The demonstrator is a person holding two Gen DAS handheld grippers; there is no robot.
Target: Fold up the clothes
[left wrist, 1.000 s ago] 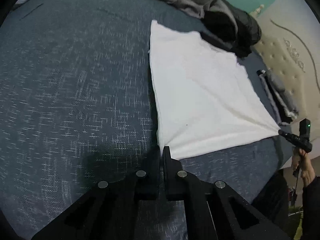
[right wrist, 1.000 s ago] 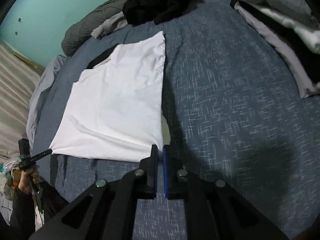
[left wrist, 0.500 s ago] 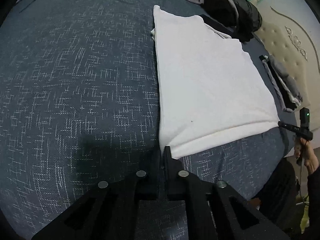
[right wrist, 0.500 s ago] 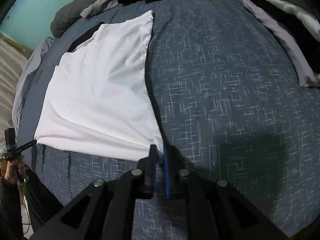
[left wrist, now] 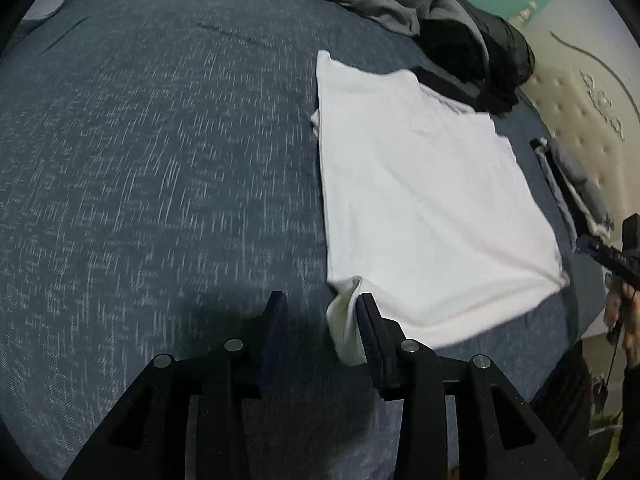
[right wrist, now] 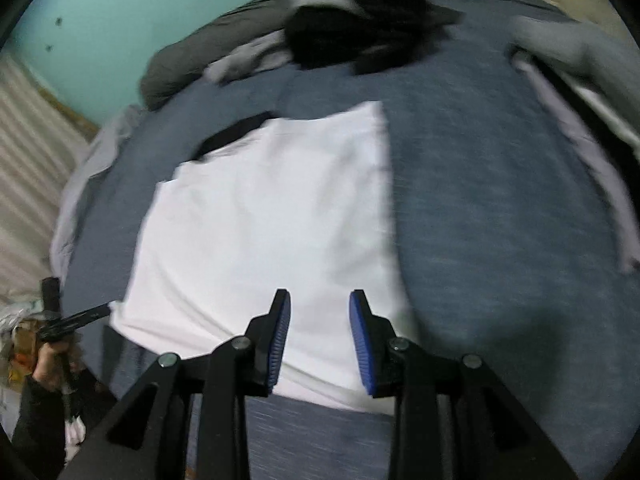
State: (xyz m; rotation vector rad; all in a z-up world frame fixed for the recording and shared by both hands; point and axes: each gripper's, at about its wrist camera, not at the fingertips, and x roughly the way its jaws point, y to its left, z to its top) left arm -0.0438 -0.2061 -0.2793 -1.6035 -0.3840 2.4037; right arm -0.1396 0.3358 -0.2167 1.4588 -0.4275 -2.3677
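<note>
Shirt (left wrist: 424,208) white, flat, corner rumpled

Home bedroom: bed (left wrist: 160,160) with blue-grey patterned cover, tufted cream headboard (left wrist: 580,92), teal wall (right wrist: 120,20), dark duvet (left wrist: 480,24) and loose clothes (right wrist: 352,36) piled at far edge.

**Open bedspread to one side, clutter along the far edge**

From the left gripper (left wrist: 322,320), the blue bedspread (left wrist: 160,160) lies bare from nine o'clock round to twelve — wide room to pass. At one o'clock the white garment (left wrist: 420,200) covers the bed, and past it a heap of dark clothes (left wrist: 472,48) blocks the far edge. At three o'clock a folded stack (left wrist: 572,184) sits beside the headboard (left wrist: 592,92). From the right gripper (right wrist: 320,328), bare bedspread runs from one to three o'clock.
</note>
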